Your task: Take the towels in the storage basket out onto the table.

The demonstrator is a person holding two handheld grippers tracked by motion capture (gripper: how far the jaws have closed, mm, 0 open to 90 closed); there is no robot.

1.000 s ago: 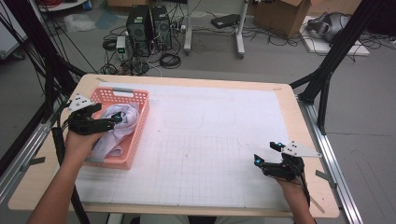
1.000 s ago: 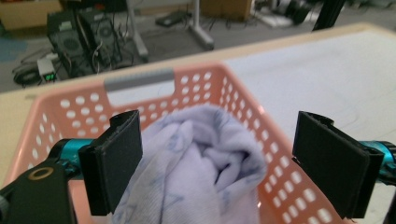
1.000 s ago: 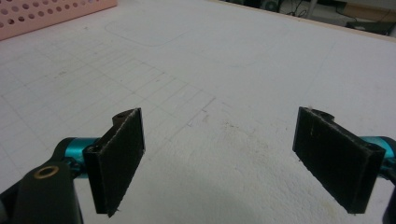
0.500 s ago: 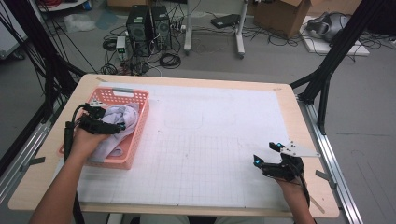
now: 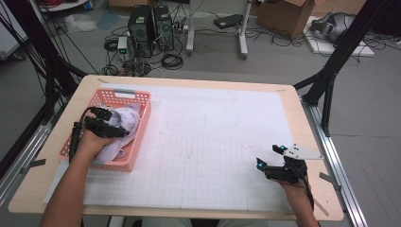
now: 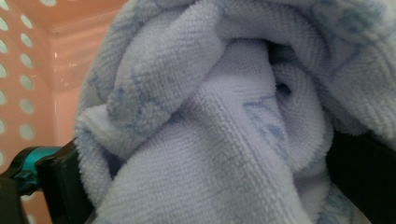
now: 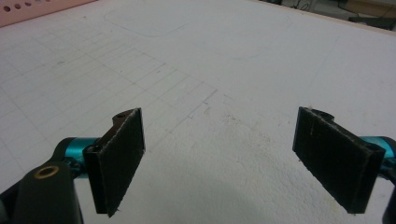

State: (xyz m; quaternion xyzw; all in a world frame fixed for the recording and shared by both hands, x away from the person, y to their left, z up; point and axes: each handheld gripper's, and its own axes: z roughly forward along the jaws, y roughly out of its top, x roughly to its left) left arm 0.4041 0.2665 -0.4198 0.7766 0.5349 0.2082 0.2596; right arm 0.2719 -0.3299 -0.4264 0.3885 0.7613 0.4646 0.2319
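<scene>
Since a second ago, left gripper [image 5: 105, 124] sunk deeper into basket [image 5: 137, 97], jaws now spread around a bunched fold of cloth [image 6: 224, 140], not yet pinched. Right gripper [image 5: 275, 158] idle, wide open, empty, well apart on mat [image 5: 213, 132]. Cloth wholly in basket, straight ahead of left jaws, so left hand far nearer.

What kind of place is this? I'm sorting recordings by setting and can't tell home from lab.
Most likely a lab or workshop for recording handling work. Computer towers stand on a floor strewn with cables, cardboard boxes sit behind, and the table carries a gridded white mat within a black frame.
</scene>
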